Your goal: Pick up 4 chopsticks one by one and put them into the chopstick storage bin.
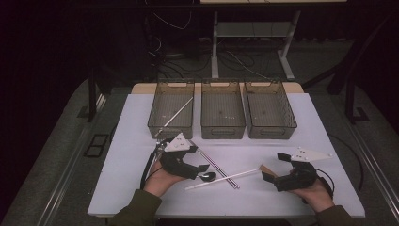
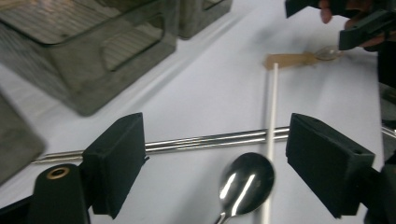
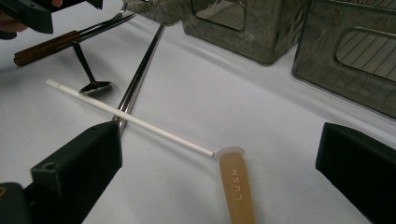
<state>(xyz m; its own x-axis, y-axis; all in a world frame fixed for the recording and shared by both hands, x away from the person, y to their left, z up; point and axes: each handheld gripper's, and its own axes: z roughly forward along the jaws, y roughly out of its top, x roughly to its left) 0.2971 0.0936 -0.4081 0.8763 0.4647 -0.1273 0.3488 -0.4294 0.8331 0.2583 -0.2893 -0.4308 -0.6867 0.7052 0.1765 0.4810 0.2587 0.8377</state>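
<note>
Spoon (image 2: pixel 245 182) between my open left gripper (image 2: pixel 215 158): light, stiff, slippery steel; take the handle. Right gripper (image 3: pixel 219 186) open, empty.

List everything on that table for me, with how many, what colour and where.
Bins: three, smoky see-through, in a row at the far side; the left one holds a thin rod.
Metal chopsticks: a pair, silver, lying mid-table.
White stick: one, lying across the chopsticks.
Spoon: one, silver, between the open left tongs.
Tan spoon: one, at the stick's end, between the open right tongs.
Table: one, white.
Left tongs, right tongs: black, one in each hand.
</note>
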